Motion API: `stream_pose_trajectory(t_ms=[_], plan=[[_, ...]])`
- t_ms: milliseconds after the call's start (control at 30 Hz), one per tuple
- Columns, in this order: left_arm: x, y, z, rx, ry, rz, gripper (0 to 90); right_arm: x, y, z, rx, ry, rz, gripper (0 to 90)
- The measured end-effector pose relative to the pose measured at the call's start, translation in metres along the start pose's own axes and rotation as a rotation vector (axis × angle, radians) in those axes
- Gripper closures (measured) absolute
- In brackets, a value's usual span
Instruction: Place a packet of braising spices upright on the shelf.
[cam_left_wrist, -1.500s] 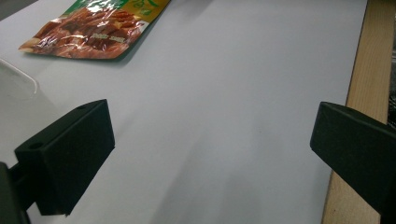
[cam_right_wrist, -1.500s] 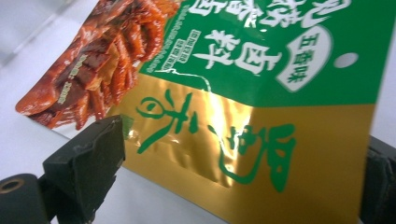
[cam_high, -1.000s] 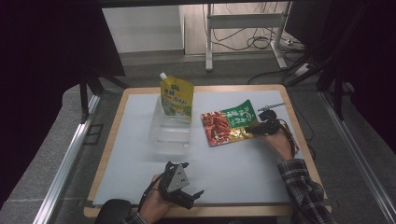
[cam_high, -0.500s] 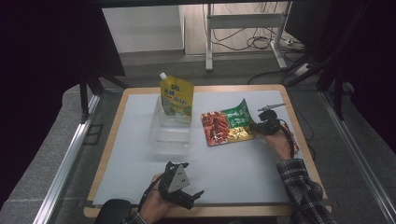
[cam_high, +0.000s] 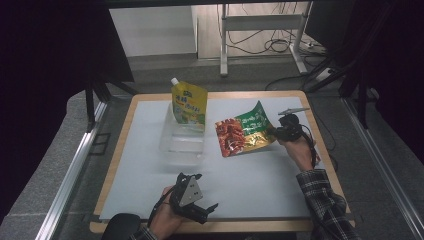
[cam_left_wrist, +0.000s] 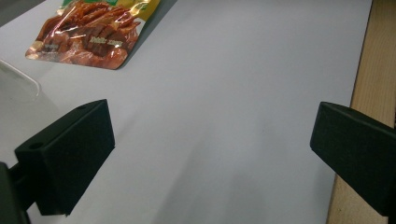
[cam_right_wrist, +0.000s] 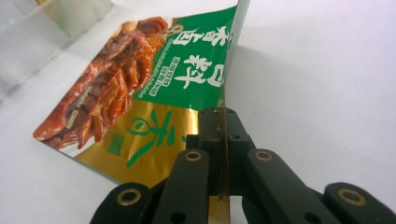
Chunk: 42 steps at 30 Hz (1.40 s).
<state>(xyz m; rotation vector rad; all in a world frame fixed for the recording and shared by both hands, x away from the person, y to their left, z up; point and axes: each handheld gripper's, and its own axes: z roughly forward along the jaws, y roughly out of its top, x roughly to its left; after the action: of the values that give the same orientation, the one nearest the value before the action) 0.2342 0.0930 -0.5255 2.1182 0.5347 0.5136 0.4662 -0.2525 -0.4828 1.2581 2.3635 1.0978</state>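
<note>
On the big white table with the wooden edge (cam_high: 150, 165), a clear plastic box (cam_high: 182, 142) sits near the middle, and a yellow soft pouch with a white cap (cam_high: 190, 102) leans up in its far end. Just beside the box, on the right, is the flat shiny snack bag, red, green and gold (cam_high: 245, 132). One end of the bag rests on the white top near the box, and the other end is tipped up off it. The right gripper (cam_high: 276, 132) is clamped tight on the gold edge of that raised end; in the right gripper view its two black jaws are pressed together with the thin foil (cam_right_wrist: 154, 88) pinched flat between them. I think this bag is light and floppy, so it will bend and swing when it is lifted, and the slick foil could slide out of a weak pinch. The flat sealed edge looks like the best place to hold, since the food inside is lumpy and could get squashed. The left gripper (cam_high: 209, 209) rests near the front edge of the table, and its jaws are spread wide with nothing in them, only bare white table (cam_left_wrist: 224, 93) between them.
</note>
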Motion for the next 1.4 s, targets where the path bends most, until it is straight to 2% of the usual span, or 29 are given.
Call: stream_pose_trajectory(t_ms=[333,600,833,1267,1400], plan=[[0.001,0.0,-0.001,-0.006,0.012,-0.004,0.0,0.012,0.012,-0.012,-0.042,-0.013,-0.058,88.8],[0.001,0.001,-0.001,0.005,0.014,0.01,0.0,0.023,0.026,-0.023,-0.078,0.001,-0.086,88.7],[0.0,0.001,0.0,0.003,0.017,0.007,0.0,0.03,0.041,-0.03,-0.097,0.037,-0.097,88.7],[-0.001,0.001,-0.001,0.004,0.016,0.02,0.0,0.064,0.079,-0.042,-0.121,0.074,-0.158,89.0],[0.0,0.001,-0.002,-0.017,0.029,-0.004,0.0,0.074,0.088,-0.046,-0.122,0.078,-0.187,89.0]])
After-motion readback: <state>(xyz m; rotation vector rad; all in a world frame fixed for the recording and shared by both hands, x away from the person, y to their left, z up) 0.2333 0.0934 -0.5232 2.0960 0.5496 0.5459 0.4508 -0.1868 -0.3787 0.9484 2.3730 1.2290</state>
